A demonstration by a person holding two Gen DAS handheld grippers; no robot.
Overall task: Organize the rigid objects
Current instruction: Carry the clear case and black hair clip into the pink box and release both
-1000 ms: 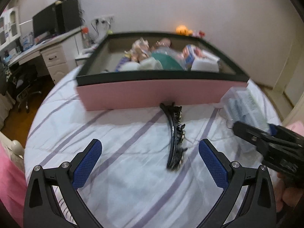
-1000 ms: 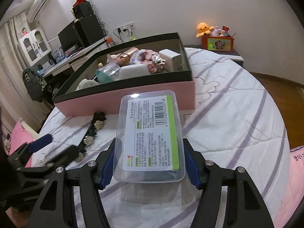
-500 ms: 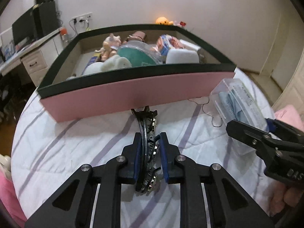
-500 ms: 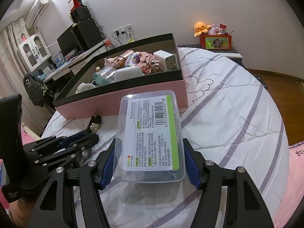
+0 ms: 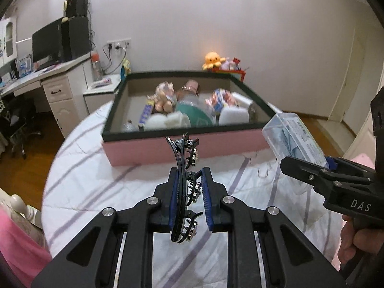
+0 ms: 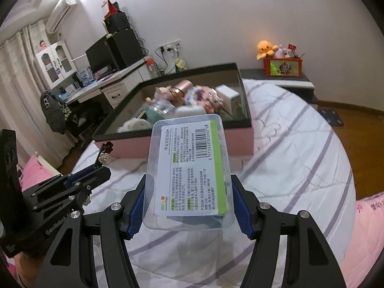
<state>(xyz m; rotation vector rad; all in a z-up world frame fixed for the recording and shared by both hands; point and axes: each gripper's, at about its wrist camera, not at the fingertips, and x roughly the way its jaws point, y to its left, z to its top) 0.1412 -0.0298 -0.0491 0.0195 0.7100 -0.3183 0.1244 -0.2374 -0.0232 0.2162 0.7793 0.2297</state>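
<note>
1. Left wrist view: one black hair clip (image 5: 184, 189) with small studs, standing lengthwise, clamped between the near-closed blue pads of the left gripper (image 5: 190, 200) and lifted clear of the bedspread.
2. One clear plastic box (image 6: 189, 168) with a printed barcode label, squeezed between the pads of the right gripper (image 6: 189, 207), held above the bedspread.
3. One pink box (image 5: 182, 147) with a dark rim, just beyond both grippers, crowded with assorted small items.
4. Surface: a white bedspread (image 5: 100, 192) with purple stripes.
5. Room: one desk (image 5: 40, 81) with one monitor (image 5: 46, 42) at left; one orange plush octopus (image 6: 265, 49) by the wall.
</note>
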